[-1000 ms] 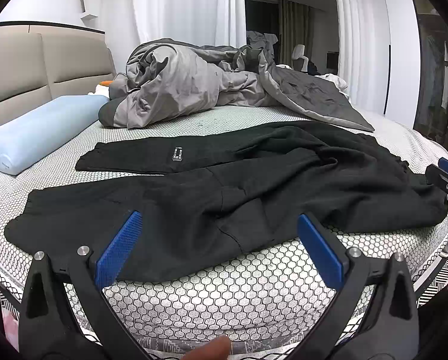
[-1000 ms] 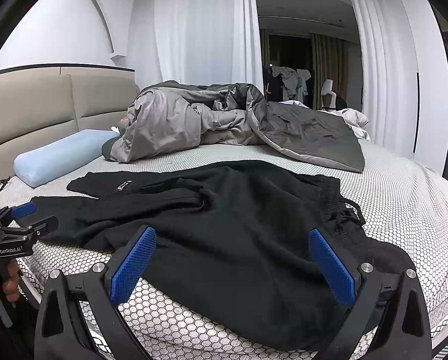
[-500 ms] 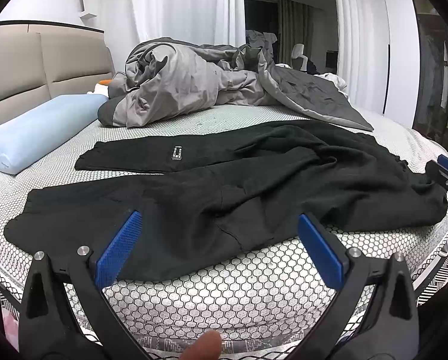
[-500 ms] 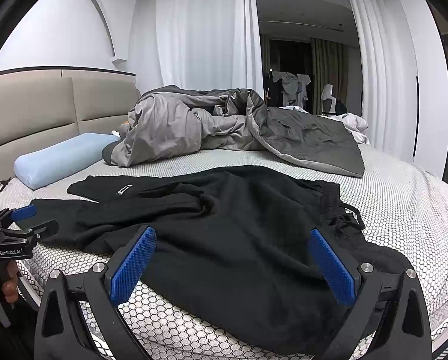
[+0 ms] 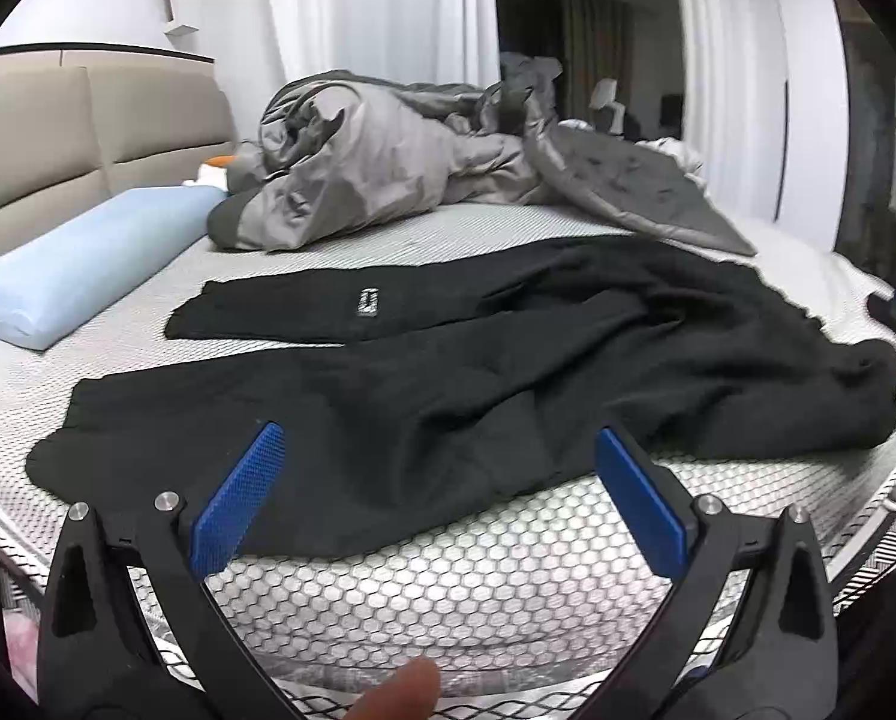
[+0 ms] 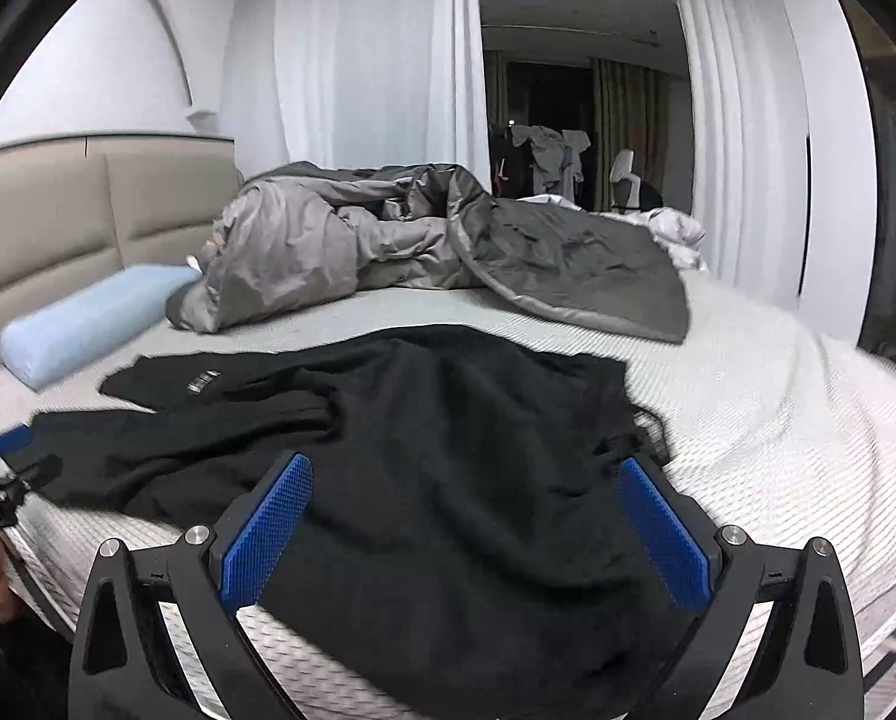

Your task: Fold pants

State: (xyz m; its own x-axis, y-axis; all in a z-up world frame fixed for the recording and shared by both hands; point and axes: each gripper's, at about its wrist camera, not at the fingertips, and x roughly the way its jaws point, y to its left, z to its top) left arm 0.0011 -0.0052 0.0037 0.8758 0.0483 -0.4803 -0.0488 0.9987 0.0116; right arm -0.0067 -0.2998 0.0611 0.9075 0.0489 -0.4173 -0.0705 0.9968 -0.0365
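Right now I am facing the wide bed with its white honeycomb-textured mattress cover point(image 5: 496, 576), where the crumpled grey duvet point(image 5: 388, 162) and the long pale-blue pillow point(image 5: 82, 264) are lying pushed toward the headboard, probably leaving the near half free as a folding surface. Across that near half the soft black fleece pants point(image 5: 448, 396) are lying unfolded, legs trailing toward the pillow side and splaying apart, with a small white label point(image 5: 367, 302) showing on the far leg; the waist end is bunching in rumpled ridges on the opposite side. I am holding my left gripper point(image 5: 442, 480) spread wide and empty over the near leg's edge, and my right gripper point(image 6: 466, 522) equally spread and empty over the waist, presumably so each can pinch an end.
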